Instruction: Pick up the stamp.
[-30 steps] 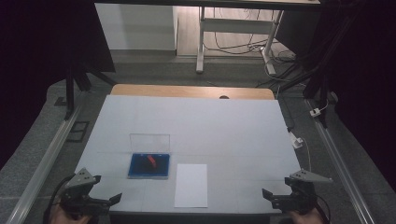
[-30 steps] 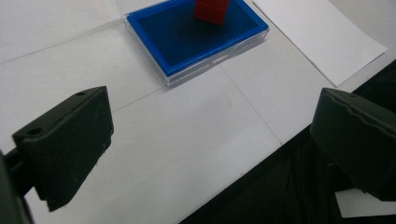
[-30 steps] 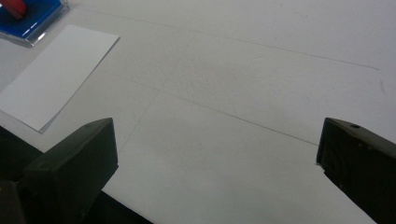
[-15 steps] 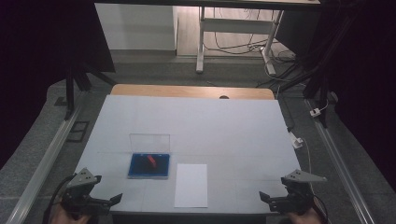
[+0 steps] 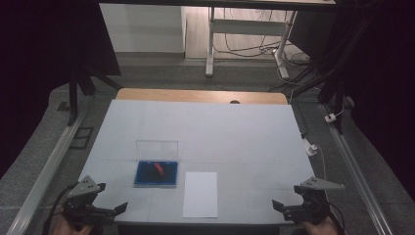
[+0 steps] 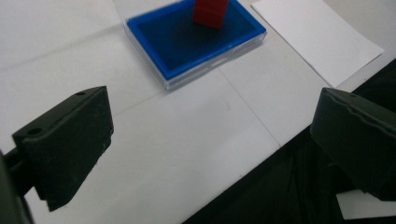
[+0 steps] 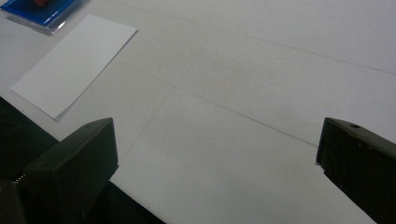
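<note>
A small red block lies on the blue lining of a shallow clear case, whose transparent lid stands upright along the far edge. The case sits on the worktop in its near left part. In the left gripper view the red block looks like a stack of ridged layers resting toward the far side of the blue tray; its upper end is cut off by the frame, so its full shape cannot be told. Just to the right of the case, close but apart from it, a white sheet of paper lies flat, reaching toward the near edge.

Nothing holds or touches any of these. The left gripper hovers at the near left corner, its jaws wide apart and empty, pointing along the near edge toward the case, which is the thing nearest to it. The right gripper sits at the near right corner, jaws likewise spread with nothing between them, well apart from the paper and farther still from the case; its own view looks across bare worktop with the paper at the far left.

As I judge it, the work is at its very start: the case is open, the block rests inside, the paper lies undisturbed, and both grippers wait at the edge. Every handling step appears to be left, beginning with a reach toward the case or the sheet.
</note>
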